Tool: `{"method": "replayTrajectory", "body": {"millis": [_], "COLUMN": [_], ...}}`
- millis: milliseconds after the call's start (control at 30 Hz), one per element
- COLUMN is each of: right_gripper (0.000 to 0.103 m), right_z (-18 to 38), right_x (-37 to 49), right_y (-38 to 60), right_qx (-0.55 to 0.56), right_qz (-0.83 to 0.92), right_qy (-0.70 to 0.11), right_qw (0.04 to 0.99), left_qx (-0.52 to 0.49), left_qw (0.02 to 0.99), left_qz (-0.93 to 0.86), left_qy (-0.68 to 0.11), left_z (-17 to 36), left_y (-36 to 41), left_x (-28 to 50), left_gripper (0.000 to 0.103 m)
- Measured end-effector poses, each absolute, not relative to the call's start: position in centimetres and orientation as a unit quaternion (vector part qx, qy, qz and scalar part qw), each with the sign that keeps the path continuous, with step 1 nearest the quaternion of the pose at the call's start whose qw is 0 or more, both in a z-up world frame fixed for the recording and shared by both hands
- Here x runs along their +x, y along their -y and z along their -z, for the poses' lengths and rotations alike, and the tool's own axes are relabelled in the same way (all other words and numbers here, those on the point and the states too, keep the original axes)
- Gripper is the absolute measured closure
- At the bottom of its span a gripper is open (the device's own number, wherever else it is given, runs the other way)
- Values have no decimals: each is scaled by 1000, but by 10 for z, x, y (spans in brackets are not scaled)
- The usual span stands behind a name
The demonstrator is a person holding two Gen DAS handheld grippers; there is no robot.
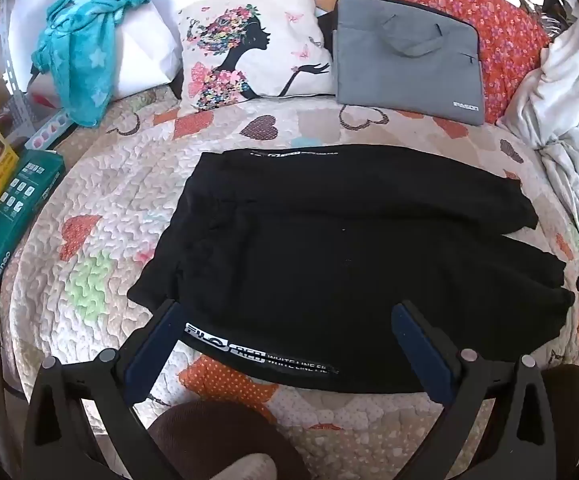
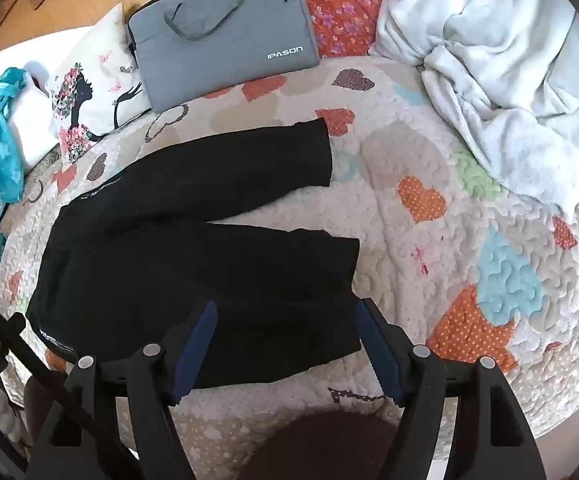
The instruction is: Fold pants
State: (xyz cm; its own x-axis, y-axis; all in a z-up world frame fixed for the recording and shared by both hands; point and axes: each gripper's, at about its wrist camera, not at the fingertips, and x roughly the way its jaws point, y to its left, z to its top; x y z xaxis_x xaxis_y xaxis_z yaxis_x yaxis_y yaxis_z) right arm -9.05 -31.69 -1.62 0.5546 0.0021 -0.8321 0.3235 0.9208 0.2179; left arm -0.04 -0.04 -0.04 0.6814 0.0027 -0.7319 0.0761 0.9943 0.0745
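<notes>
Heart-patterned quilted bedspread (image 1: 101,216) carrying: one pair of black printed pants (image 1: 329,248), lying flat; two cushions at twelve o'clock; left gripper (image 1: 289,312) and right gripper (image 2: 285,308) both hovering spread, empty.

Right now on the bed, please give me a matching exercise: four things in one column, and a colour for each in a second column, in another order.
Things:
1. pants
2. laptop bag
3. towel
4. blanket

Colours:
A. grey
B. white
C. black
D. turquoise

Pairs: 1-C, 2-A, 3-D, 4-B
</notes>
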Motion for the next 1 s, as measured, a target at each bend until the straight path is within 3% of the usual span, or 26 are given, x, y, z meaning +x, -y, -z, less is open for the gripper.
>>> {"method": "replayTrajectory", "body": {"millis": [133,200,233,433,667,800,1000], "right_gripper": [27,23,16,13,20,31,33], "right_z": [15,13,15,25,40,57,82], "right_x": [-88,-95,-97,-95,-81,-61,-24], "right_y": [315,321,329,352,385,397,391], "right_qx": [173,191,212,231,264,263,232], "right_qz": [99,94,80,75,82,75,65], "right_qy": [-425,-399,-395,-422,-454,-483,-520], "right_qw": [883,892,890,874,847,832,819], "left_qx": [28,29,31,48,73,84,75], "left_qw": [913,902,900,885,854,840,842], "left_qz": [37,46,48,48,66,70,77], "left_qy": [-405,-428,-431,-461,-511,-532,-528], "left_z": [7,20,23,37,76,94,97], "left_y": [-4,-10,-10,12,34,42,40], "left_x": [-5,-1,-1,14,29,32,31], "left_gripper": [0,0,0,0,0,0,0]}}
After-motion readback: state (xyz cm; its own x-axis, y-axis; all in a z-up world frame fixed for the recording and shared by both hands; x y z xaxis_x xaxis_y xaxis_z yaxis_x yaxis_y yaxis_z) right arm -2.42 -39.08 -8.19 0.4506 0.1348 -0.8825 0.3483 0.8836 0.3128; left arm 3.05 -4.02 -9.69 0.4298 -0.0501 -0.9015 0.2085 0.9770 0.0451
